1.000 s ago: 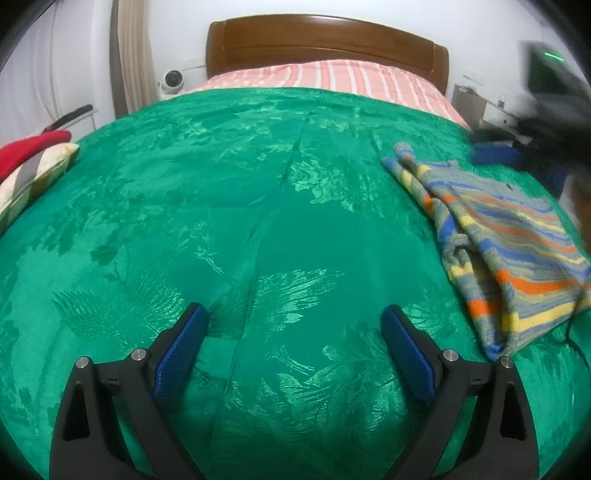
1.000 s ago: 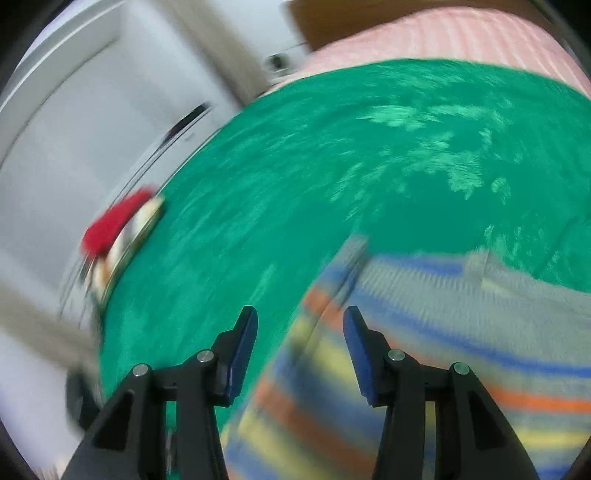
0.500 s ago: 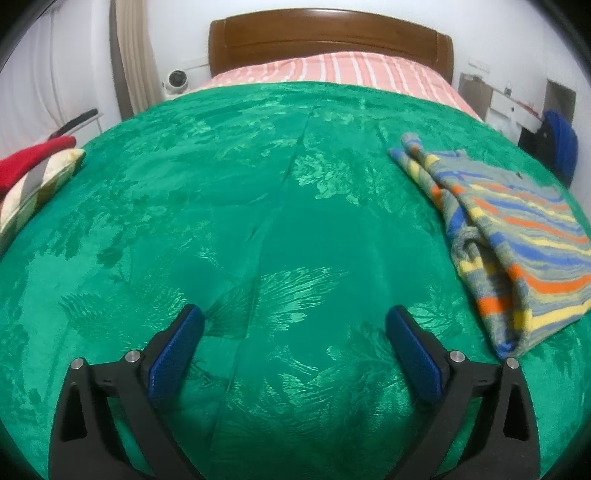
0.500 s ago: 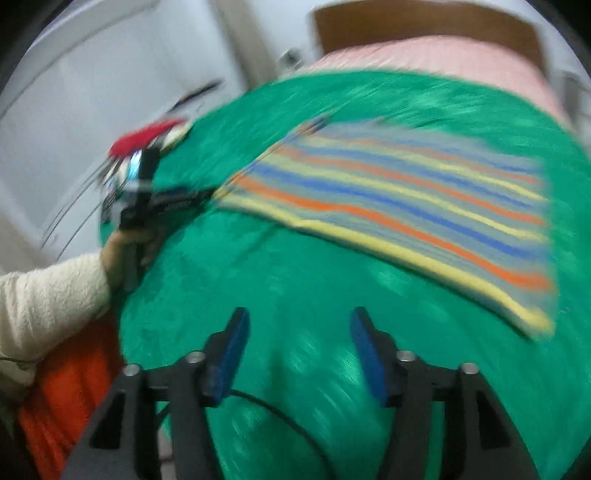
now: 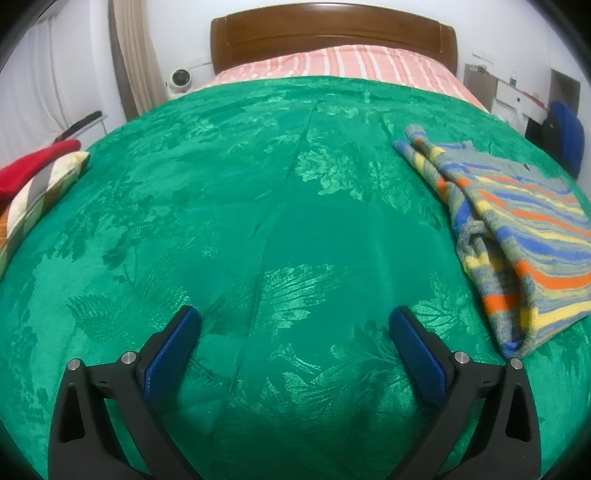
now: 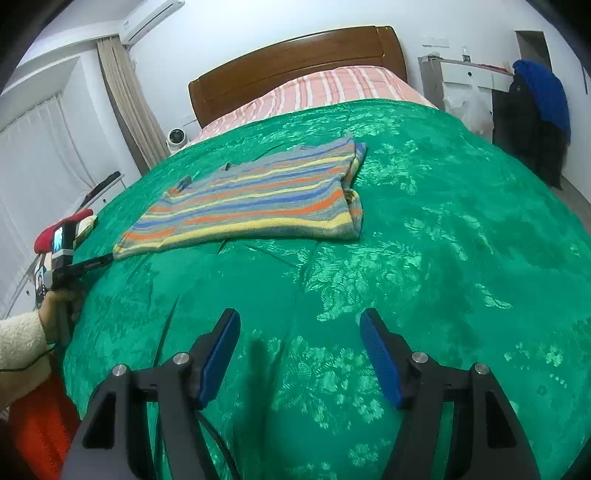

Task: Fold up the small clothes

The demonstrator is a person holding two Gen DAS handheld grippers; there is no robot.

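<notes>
A folded striped knit garment [image 5: 517, 229] in blue, orange, yellow and grey lies on the green bedspread [image 5: 258, 221], at the right of the left wrist view. It also shows in the right wrist view [image 6: 255, 199], lying flat to the upper left. My left gripper [image 5: 293, 325] is open and empty over bare bedspread, left of the garment. My right gripper [image 6: 299, 325] is open and empty above the bedspread [image 6: 424, 258], well short of the garment. The left gripper [image 6: 79, 266] and the hand holding it show at the left edge of the right wrist view.
A wooden headboard [image 5: 332, 33] and pink striped sheet [image 5: 343, 62] lie at the far end. A red and checked cloth pile [image 5: 33, 177] sits at the bed's left edge. A white cabinet [image 6: 469, 74] and hanging blue and black clothing [image 6: 539, 103] stand right of the bed.
My right gripper has pulled back from right over the garment and swung round; it now views the whole garment from a distance with its jaws wider. My left gripper has barely moved.
</notes>
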